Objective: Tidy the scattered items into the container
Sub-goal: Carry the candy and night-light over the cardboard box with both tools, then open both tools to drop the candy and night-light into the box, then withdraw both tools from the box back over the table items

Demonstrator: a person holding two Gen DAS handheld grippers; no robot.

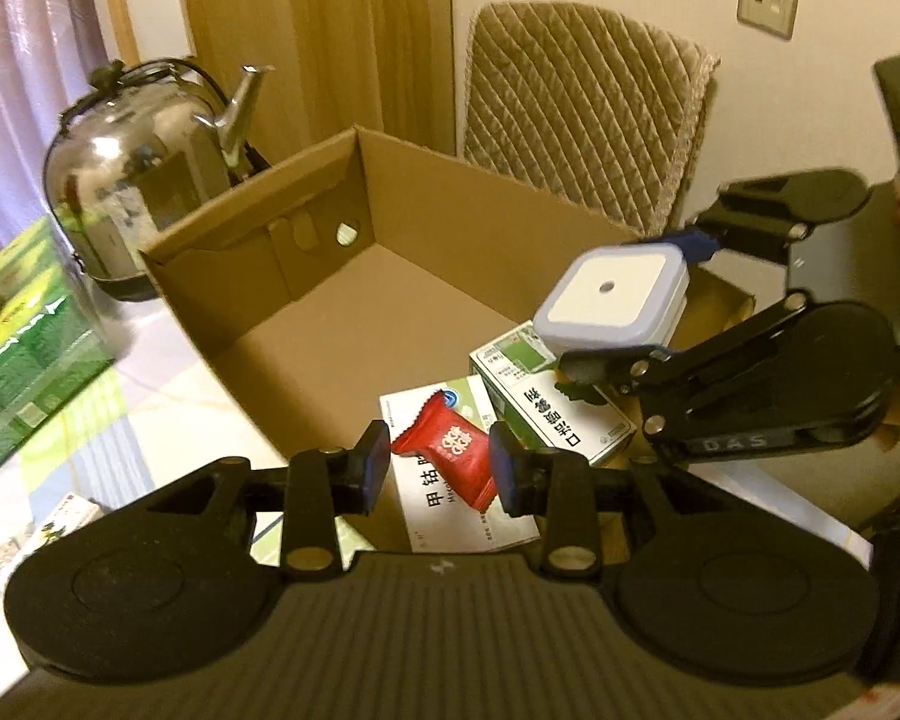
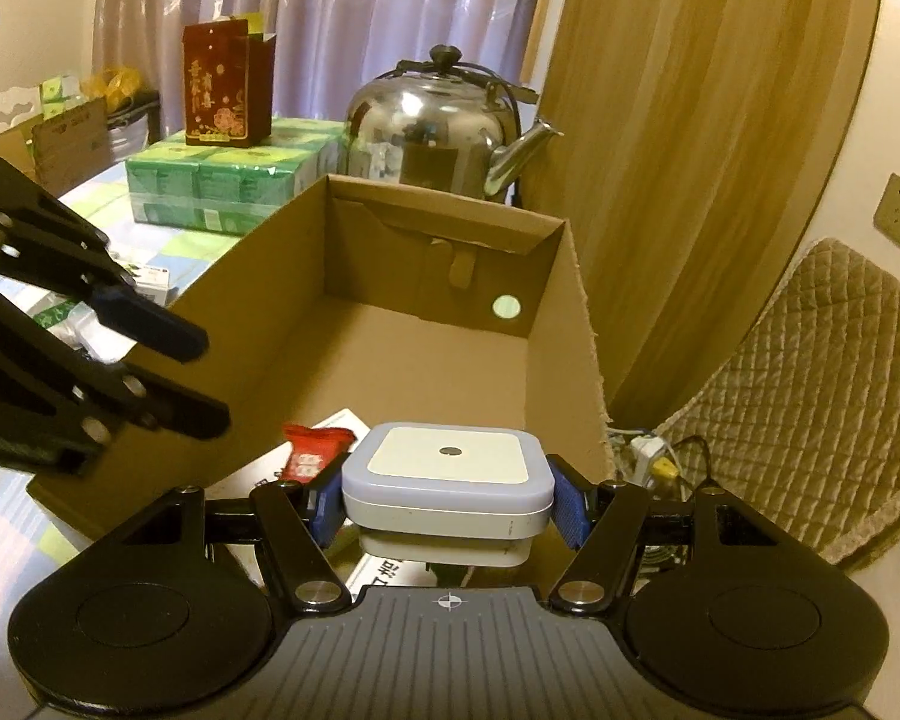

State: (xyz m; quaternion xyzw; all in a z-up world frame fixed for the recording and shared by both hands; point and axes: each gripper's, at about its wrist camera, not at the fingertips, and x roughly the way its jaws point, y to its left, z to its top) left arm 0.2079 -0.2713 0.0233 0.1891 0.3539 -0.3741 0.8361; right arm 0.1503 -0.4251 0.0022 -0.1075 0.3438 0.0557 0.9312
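A domestic room: pale wall with sockets, wooden panel, lilac curtain, a quilted chair back point(image 1: 582, 114) at 1 o'clock behind a table point(image 1: 150, 396) under a patchwork cloth.

Through the left wrist camera: steel kettle point(image 1: 144, 180) at 10 o'clock, green cartons point(image 1: 24, 348) at 9. In the centre, an open cardboard box point(image 1: 306, 276), far half bare. Near its close wall, a flat white medicine box point(image 1: 444, 498) and a green-and-white medicine box point(image 1: 552, 402) at 3 o'clock of it, lying loosely, looking dropped rather than arranged. On the flat one, a red candy packet point(image 1: 450, 450). Left gripper point(image 1: 438, 462) above, jaws apart on either side of the packet, seemingly not pinching it, so probably just let go; contact hard to judge. At 2 o'clock, the right gripper point(image 1: 636, 300) clamped on a square white night light point(image 1: 612, 294), held over the boxes, presumably for setting down inside.

Through the right wrist camera: same kettle at 12 o'clock, green cartons and a red gift bag point(image 2: 228, 84) at 10 to 11. Night light flat and level between the blue pads point(image 2: 570, 510), sides squeezed, face up. Hovering above the box's near end, candy just past it at 10 o'clock. Left gripper at 9 o'clock, jaws parted.
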